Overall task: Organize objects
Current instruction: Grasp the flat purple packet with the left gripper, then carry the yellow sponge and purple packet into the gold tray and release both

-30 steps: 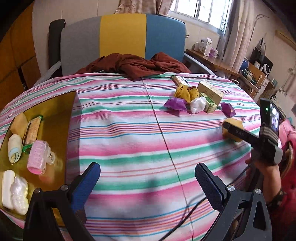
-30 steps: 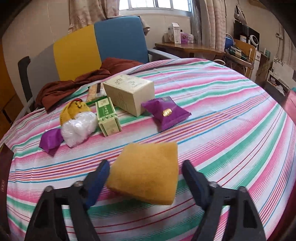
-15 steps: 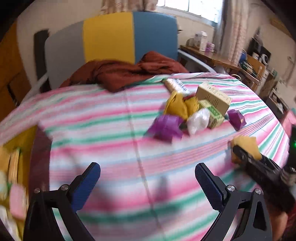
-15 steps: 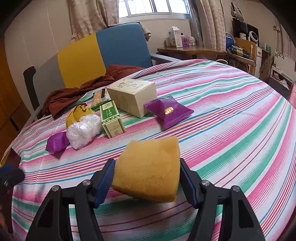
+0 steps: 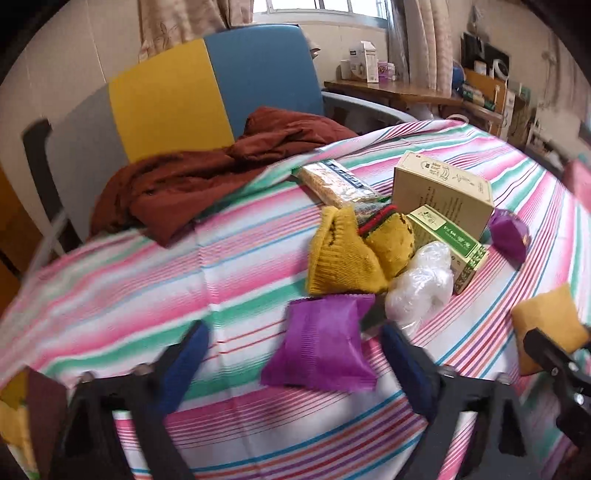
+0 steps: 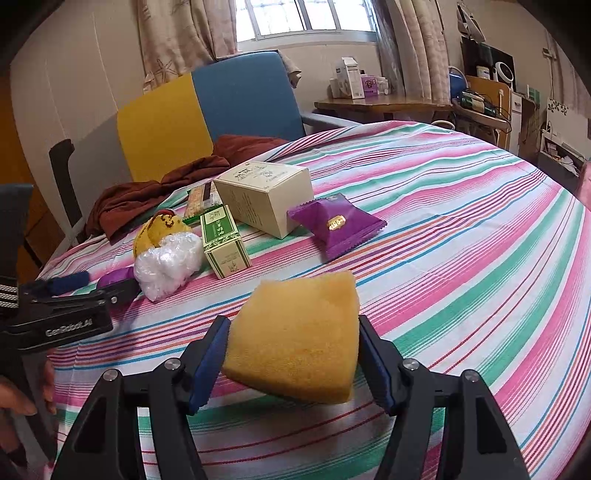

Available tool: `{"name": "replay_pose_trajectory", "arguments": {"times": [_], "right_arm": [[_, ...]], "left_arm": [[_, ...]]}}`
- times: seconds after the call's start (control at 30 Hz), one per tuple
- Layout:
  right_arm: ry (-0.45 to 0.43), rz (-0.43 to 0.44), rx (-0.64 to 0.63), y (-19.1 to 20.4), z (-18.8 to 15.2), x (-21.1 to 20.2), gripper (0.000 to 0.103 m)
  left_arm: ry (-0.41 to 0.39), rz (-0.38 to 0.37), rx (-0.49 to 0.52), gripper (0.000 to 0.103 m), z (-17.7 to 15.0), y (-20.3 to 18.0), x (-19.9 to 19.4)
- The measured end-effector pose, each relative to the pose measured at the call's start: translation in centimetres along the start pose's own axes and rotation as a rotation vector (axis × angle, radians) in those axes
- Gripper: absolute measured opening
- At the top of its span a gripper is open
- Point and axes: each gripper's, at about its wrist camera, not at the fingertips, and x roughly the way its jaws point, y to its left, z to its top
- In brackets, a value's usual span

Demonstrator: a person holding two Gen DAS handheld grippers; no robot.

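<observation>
Down at bottom centre, left gripper (image 5: pixel 295 363) closing around purple packet (image 5: pixel 319 341), pads not touching yet; it might squirt out. Right gripper (image 6: pixel 293 363) clamps sponge (image 6: pixel 295 334).

Walls: pale cream, plain.
Window (image 6: pixel 303 18): high on the far wall, barred, bright daylight coming through.
Curtains (image 6: pixel 173 37): beige, patterned, hanging either side of the window.
Chair (image 5: pixel 207 92): back in grey, yellow and blue panels, just behind the table.
Table (image 6: pixel 461 221): round, covered with a pink, green and white striped cloth.
Desk (image 6: pixel 384 105): wooden, under the window, cartons standing on it.
Shelves (image 6: pixel 491 92): at the right wall, cluttered with small items.
Left edge: orange-brown wooden panel.
</observation>
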Motion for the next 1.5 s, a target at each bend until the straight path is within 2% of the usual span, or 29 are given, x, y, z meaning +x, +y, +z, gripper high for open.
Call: {"name": "replay_pose_trajectory", "arguments": {"times": [0.03,0.07,0.1,0.23,0.4,0.63,0.83,1.07,1.27,1.4,1.5], "right_arm": [[0.000,0.000,0.000,0.0,0.0,0.0,0.068],[0.000,0.001,0.000,0.0,0.0,0.0,0.068],[-0.001,0.001,0.000,0.0,0.0,0.0,0.068],[-0.001,-0.005,-0.004,0.1,0.0,0.1,0.068],[-0.003,-0.009,-0.008,0.1,0.0,0.0,0.068],[-0.024,-0.023,-0.026,0.4,-0.1,-0.3,0.065],[-0.054,-0.019,-0.059,1.0,-0.1,-0.9,0.064],[-0.102,-0.015,-0.115,2.2,-0.2,-2.2,0.064],[-0.082,0.026,-0.168,3.9,-0.6,-3.2,0.064],[-0.065,0.097,-0.171,5.8,-1.3,-4.4,0.064],[-0.051,0.161,-0.186,7.9,-2.0,-5.4,0.064]], "left_arm": [[0.019,-0.012,-0.005,0.063,-0.1,0.1,0.4],[0.040,-0.026,-0.011,0.058,-0.2,0.2,0.9],[0.028,-0.036,-0.018,0.057,-0.3,0.3,0.8],[0.011,-0.049,-0.035,0.057,-0.8,0.5,0.5],[-0.011,-0.011,-0.091,0.057,-2.0,1.6,-0.6],[-0.094,0.021,-0.140,0.057,-4.3,2.3,-3.9],[-0.168,0.069,-0.147,0.057,-6.3,2.2,-6.7],[-0.205,0.076,-0.132,0.057,-8.2,1.9,-9.0],[-0.229,0.013,-0.170,0.057,-9.3,2.8,-12.2],[-0.244,-0.041,-0.235,0.057,-10.6,4.3,-15.2],[-0.263,-0.045,-0.259,0.057,-11.4,5.7,-17.3]]}}
